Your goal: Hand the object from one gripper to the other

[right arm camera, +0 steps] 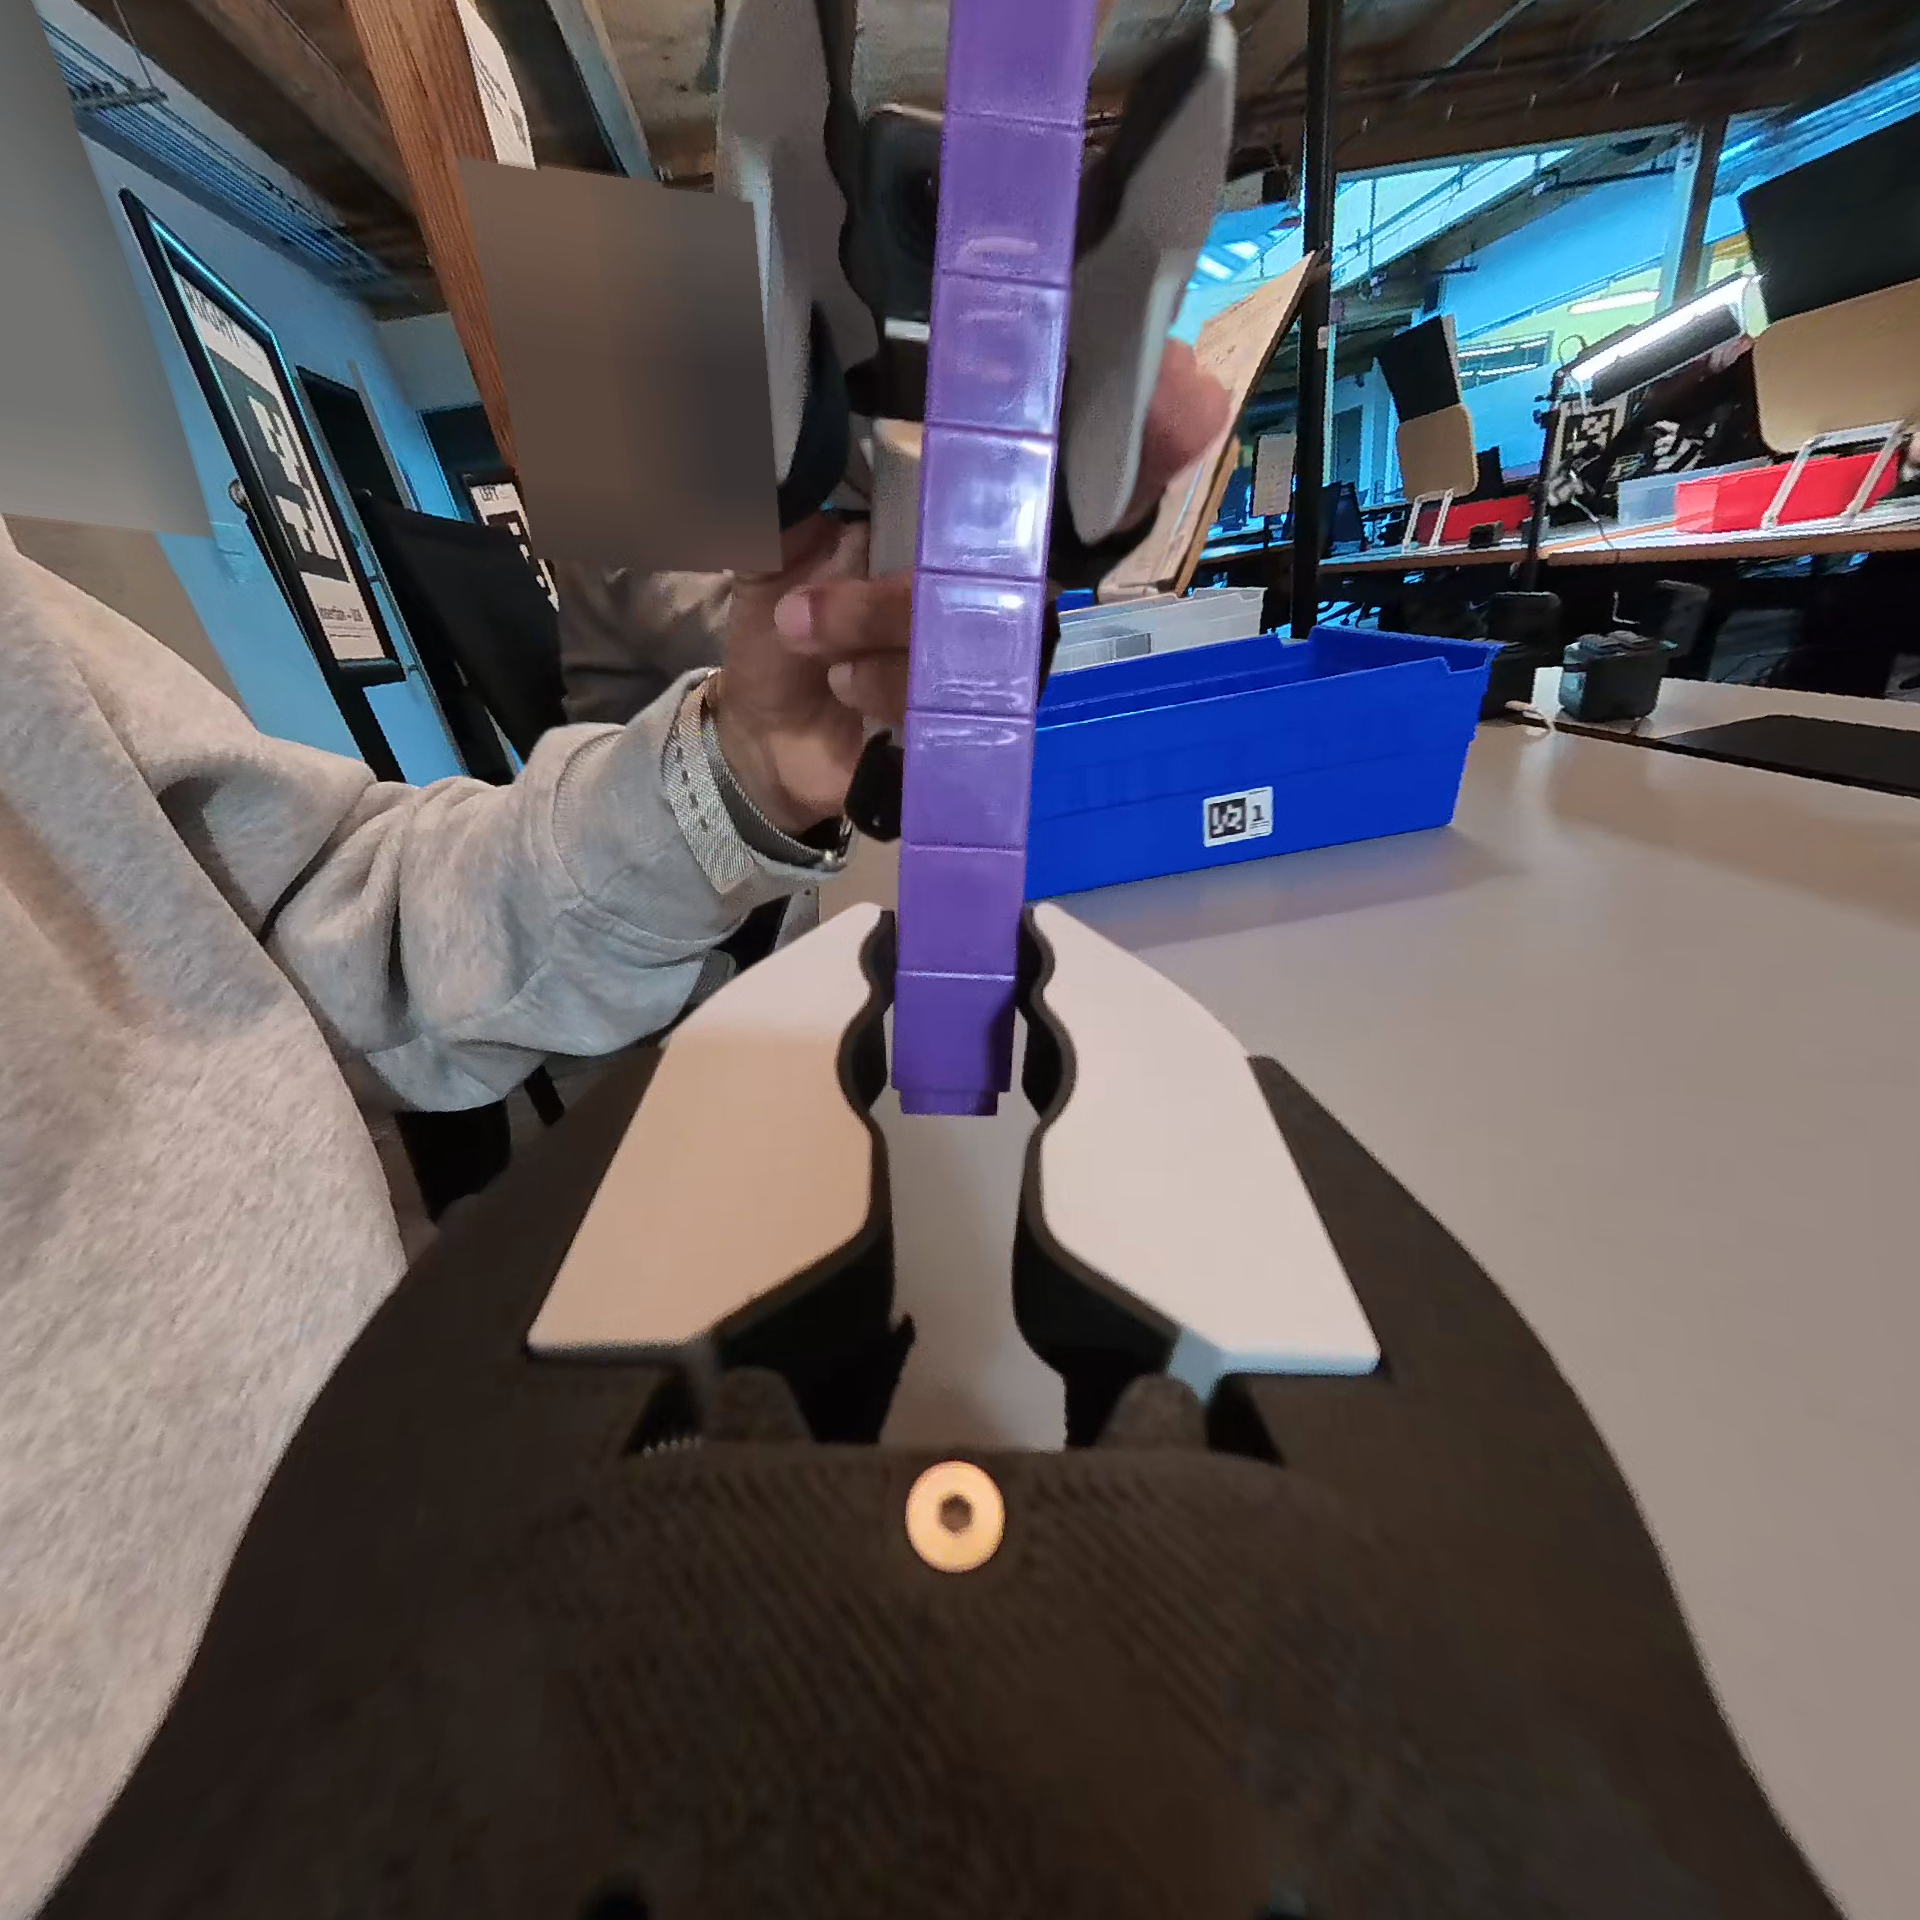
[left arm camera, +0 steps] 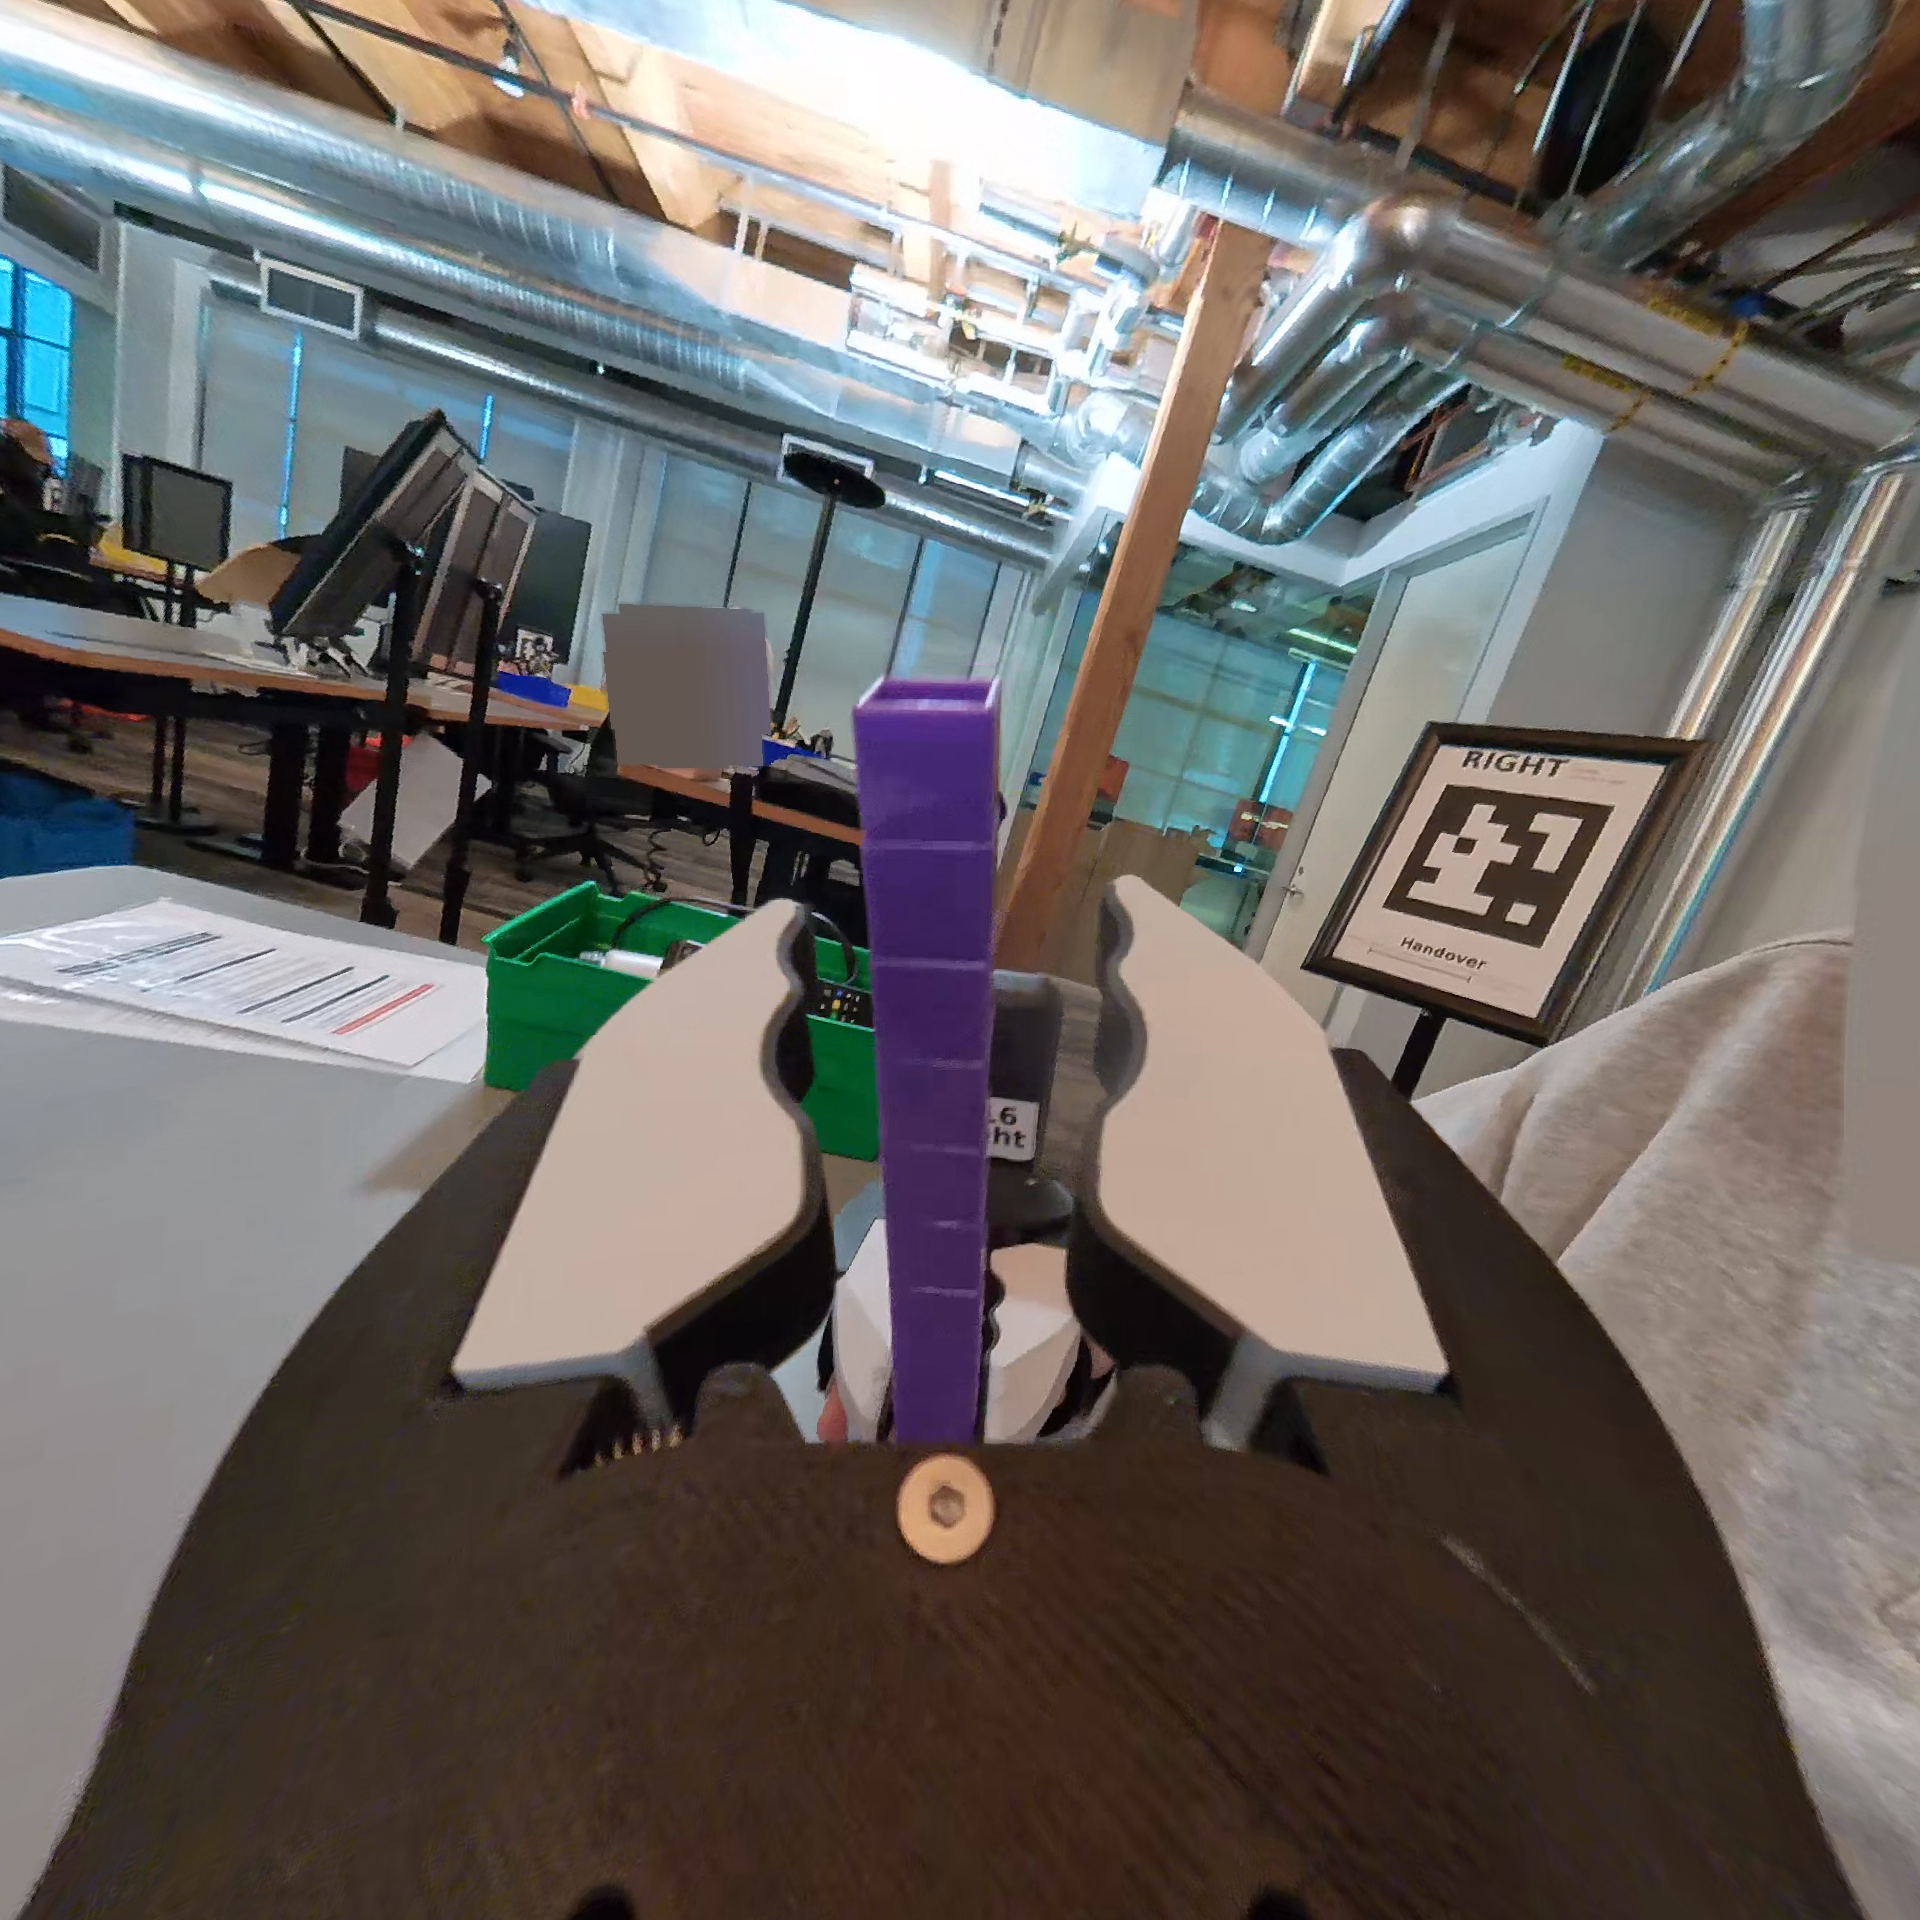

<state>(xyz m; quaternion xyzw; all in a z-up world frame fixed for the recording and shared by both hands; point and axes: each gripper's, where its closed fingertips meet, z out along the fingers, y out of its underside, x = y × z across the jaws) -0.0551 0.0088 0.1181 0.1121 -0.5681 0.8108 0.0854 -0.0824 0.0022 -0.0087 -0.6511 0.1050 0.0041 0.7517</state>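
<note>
Purple linking-cube rod (right arm camera: 971, 582): one straight column of snap cubes, long axis running directly away from the right gripper (right arm camera: 956, 997) along its finger line. Near end, with the connector peg, sits between the right fingertips (right arm camera: 1081, 997); the wavy pads press both side faces of the last cube. Right jaws narrow and clamped on that cube.

Far end of the rod, right wrist view: it rises between the two fingers of the left gripper (right arm camera: 966, 260), which points back toward the rod from above. A hand (right arm camera: 800, 665) with a grey sleeve and a wrist band grips the handle there.

Left wrist view: the rod (left arm camera: 930, 1039) stands centred in the gap of the left gripper (left arm camera: 951, 935), open socket end pointing forward, well past the tips. Clear space shows on both sides of the rod between it and the left fingers (left arm camera: 686, 1122); left jaws wide, not touching. The right gripper's white fingers (left arm camera: 1023, 1340) show low in the gap at the rod's base.

Judgement: rod is carried by the right gripper alone and already lies inside the left jaws, axis in line with both. Next move turns on closing the left jaws squarely on the side faces; off-centre contact could bend or snap the column.

Beyond the rod: blue bin (right arm camera: 1257, 748) on the grey table (right arm camera: 1558, 1039), green bin (left arm camera: 540, 997), framed marker sign (left arm camera: 1496, 883).
</note>
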